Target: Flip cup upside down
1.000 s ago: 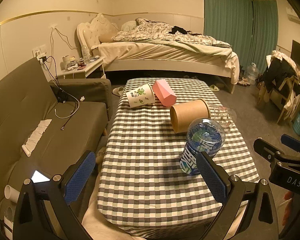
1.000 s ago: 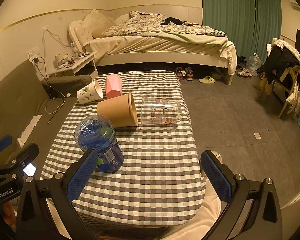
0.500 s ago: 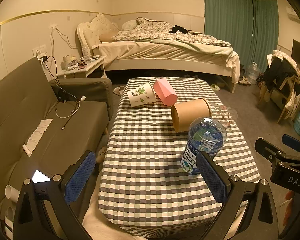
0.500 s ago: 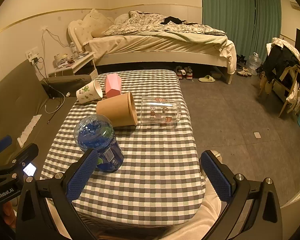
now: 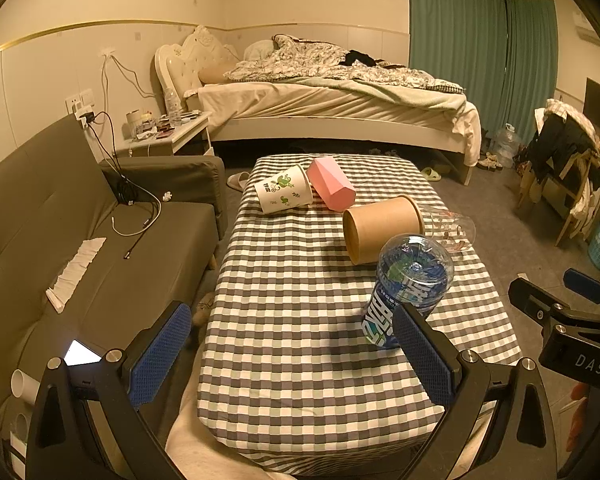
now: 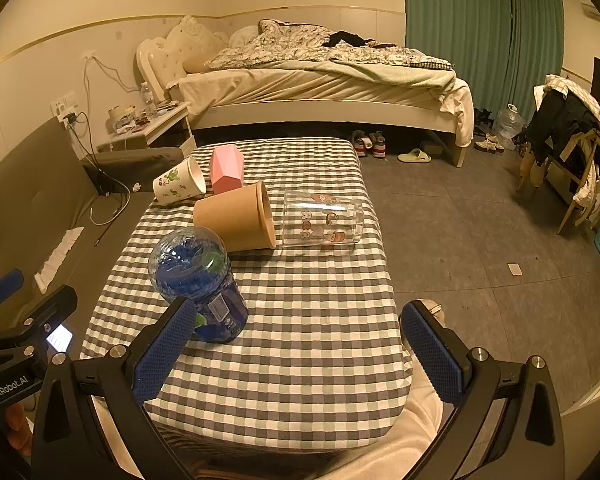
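Hovering at the near edge of the surface (image 6: pixel 320 360), both grippers (image 5: pixel 292 356) (image 6: pixel 296 344) are being held with jaws wide, empty. Little is being changed since a second ago: slight drift only. Blue cup (image 6: pixel 198 280) is already standing inverted; four cups (image 6: pixel 236 220) are lying sideways, ungrasped.

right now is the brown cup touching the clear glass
Cannot tell: in the right wrist view the brown cup's rim overlaps the clear glass's edge, so no gap or contact shows plainly.

Unmade bed (image 5: pixel 332 92), teal curtains (image 5: pixel 480 60), grey sofa (image 5: pixel 60 240)
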Action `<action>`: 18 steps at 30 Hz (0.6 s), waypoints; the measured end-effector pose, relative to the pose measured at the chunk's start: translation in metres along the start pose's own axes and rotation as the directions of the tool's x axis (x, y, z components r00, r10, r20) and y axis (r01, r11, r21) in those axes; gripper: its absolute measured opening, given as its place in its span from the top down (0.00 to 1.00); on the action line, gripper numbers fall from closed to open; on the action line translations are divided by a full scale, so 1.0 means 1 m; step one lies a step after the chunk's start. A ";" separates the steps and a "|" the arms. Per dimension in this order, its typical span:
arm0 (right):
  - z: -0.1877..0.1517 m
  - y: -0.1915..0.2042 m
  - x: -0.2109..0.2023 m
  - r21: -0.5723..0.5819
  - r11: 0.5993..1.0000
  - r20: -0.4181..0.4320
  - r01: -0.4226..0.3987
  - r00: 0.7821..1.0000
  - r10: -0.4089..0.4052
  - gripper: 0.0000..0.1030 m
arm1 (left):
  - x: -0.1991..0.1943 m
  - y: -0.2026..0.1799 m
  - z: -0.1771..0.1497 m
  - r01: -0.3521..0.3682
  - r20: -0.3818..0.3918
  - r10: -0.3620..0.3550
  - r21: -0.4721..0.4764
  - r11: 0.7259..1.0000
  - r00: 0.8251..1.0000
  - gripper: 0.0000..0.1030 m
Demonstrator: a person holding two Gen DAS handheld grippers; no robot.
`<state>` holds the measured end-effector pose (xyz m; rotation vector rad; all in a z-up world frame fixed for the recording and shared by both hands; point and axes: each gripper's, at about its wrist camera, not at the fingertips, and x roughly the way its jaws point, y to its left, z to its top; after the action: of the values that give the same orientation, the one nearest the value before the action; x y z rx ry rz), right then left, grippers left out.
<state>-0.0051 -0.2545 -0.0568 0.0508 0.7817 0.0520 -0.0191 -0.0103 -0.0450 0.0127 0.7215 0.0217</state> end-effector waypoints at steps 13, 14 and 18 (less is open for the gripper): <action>-0.001 0.003 0.002 -0.003 1.000 -0.005 -0.002 1.000 0.002 0.00 | 0.000 0.000 0.000 -0.001 -0.003 0.001 0.000 1.000 1.000 0.00; -0.001 0.003 0.002 -0.004 1.000 -0.007 -0.003 1.000 0.003 0.00 | 0.000 0.002 -0.001 -0.001 -0.003 0.001 0.000 1.000 1.000 0.00; -0.001 0.004 0.004 -0.006 1.000 -0.010 -0.004 1.000 0.004 0.00 | -0.001 0.003 -0.002 -0.002 -0.003 0.002 0.001 1.000 1.000 0.00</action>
<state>-0.0030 -0.2499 -0.0597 0.0463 0.7913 0.0579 -0.0207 -0.0070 -0.0457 0.0145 0.7247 0.0229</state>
